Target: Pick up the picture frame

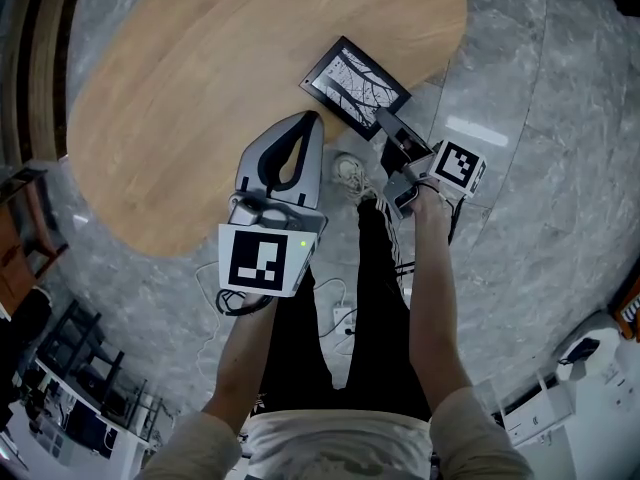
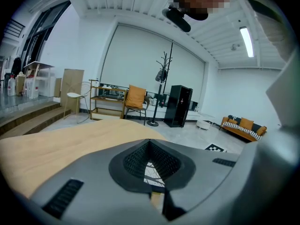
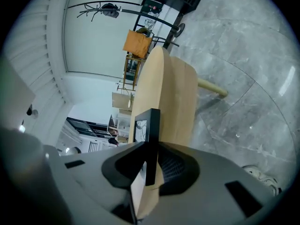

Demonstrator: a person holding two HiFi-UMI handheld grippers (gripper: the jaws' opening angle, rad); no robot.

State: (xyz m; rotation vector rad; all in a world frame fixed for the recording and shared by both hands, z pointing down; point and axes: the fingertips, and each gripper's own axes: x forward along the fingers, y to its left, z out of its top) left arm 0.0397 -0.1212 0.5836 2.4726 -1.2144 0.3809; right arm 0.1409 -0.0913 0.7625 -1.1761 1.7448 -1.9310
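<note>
The picture frame (image 1: 355, 86) is black with a white branch print and lies at the near right edge of the round wooden table (image 1: 200, 88), partly over the floor. My right gripper (image 1: 385, 120) is shut on the frame's near edge. In the right gripper view that thin black edge (image 3: 151, 125) stands between the two jaws of the right gripper (image 3: 152, 158), against the pads. My left gripper (image 1: 314, 120) hovers over the table's near edge, just left of the frame, with its tips together and nothing held. Through the left gripper (image 2: 150, 143), a bit of the print shows.
Grey marble floor surrounds the table. The person's black trouser legs and a white shoe (image 1: 350, 173) are below the grippers, with cables (image 1: 340, 318) on the floor. Farther off stand a chair with an orange cushion (image 2: 136, 97), a black cabinet (image 2: 180, 106) and a sofa (image 2: 243, 125).
</note>
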